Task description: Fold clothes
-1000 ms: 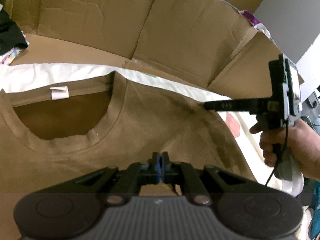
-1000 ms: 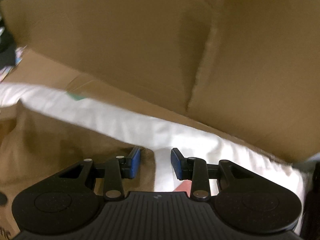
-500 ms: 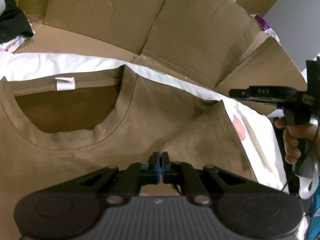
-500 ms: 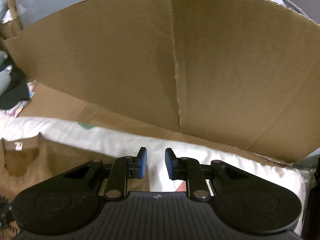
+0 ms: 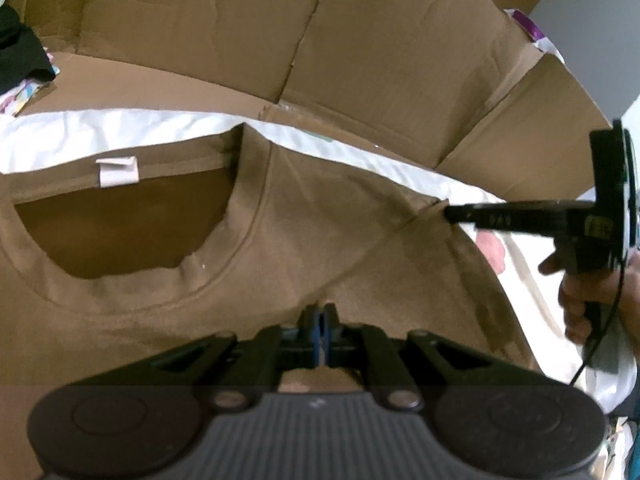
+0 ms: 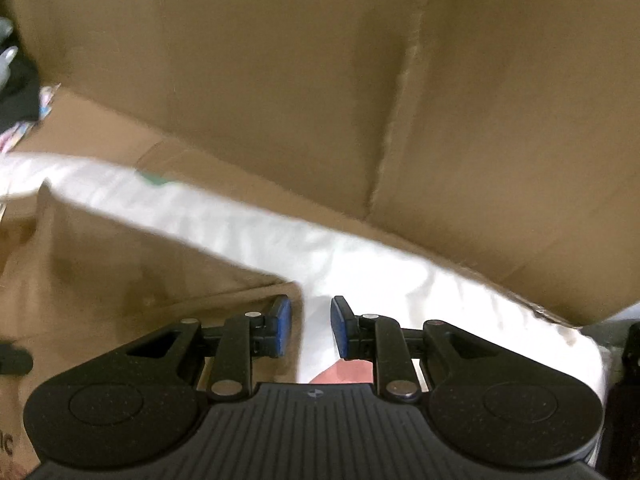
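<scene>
Left gripper is clamped on a pinch of the brown T-shirt, which lies spread on a white sheet. Right gripper stands parted over the sleeve edge, gripping nothing. Cardboard walls rise along the sheet's far edge.

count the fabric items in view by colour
brown: 1, the t-shirt
white: 1, the sheet under it
black: 1, the bundle of cloth at the far left edge
total: 3
</scene>
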`<state>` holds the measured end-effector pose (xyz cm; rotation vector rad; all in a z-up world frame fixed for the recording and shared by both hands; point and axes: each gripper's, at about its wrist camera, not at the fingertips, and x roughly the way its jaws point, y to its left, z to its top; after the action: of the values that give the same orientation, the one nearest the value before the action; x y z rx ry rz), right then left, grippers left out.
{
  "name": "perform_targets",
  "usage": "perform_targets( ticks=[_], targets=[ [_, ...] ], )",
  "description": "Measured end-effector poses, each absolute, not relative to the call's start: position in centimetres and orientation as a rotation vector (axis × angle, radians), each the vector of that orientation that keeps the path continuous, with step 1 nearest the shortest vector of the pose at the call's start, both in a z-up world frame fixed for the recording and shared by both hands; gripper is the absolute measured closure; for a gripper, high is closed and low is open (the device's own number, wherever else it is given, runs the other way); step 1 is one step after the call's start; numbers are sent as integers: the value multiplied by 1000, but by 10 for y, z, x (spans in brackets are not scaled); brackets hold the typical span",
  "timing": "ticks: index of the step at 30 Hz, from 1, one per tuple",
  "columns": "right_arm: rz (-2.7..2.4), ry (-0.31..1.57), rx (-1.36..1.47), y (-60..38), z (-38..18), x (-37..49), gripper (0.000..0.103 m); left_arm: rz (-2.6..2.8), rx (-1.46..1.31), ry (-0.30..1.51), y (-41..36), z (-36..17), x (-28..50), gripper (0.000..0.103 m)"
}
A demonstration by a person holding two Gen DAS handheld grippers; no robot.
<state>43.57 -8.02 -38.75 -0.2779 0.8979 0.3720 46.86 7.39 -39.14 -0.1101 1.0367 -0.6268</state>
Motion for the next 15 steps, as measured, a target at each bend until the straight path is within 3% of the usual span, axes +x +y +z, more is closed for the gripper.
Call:
perform_targets(
  ticks=[2,4,15],
  targets=[
    [383,879,-224,-93,-378,435,76,-616,-59,1015,71,-383,463,96],
    [433,869,-196,-103,-369,431,76,-629,-47,995,70,-375,458,83],
    [619,841,-200,-135,-342,369,76,-708,-14,945,54,-352,431,83]
  ],
)
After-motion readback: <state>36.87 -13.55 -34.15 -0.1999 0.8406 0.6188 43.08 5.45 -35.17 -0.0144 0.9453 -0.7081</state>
